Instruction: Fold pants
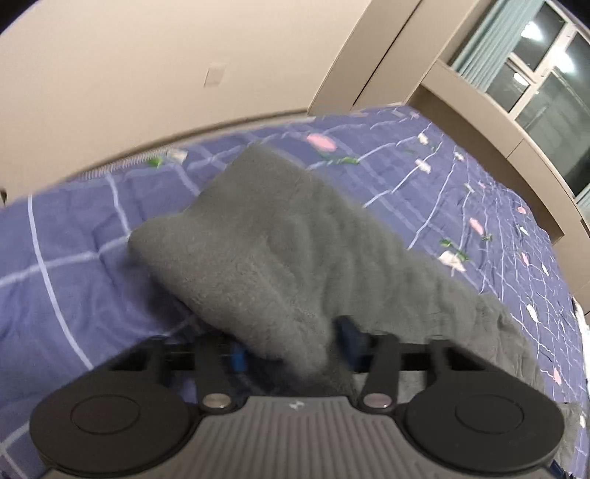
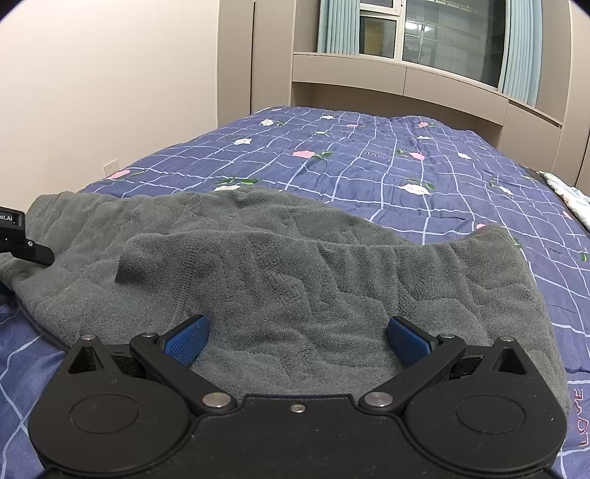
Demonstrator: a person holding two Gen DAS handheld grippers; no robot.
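Observation:
Grey fleece pants lie across a bed with a blue checked quilt, partly folded over themselves. My left gripper is shut on a bunched part of the pants and holds it lifted off the quilt; the cloth hides most of its blue pads. My right gripper is open, its blue pads spread wide just above the near edge of the pants, holding nothing. Part of the left gripper's black body shows at the left edge of the right wrist view.
The quilt covers the whole bed. Beige walls and a wardrobe stand behind the bed, with a window and curtains beyond. A floral cloth lies at the bed's right edge.

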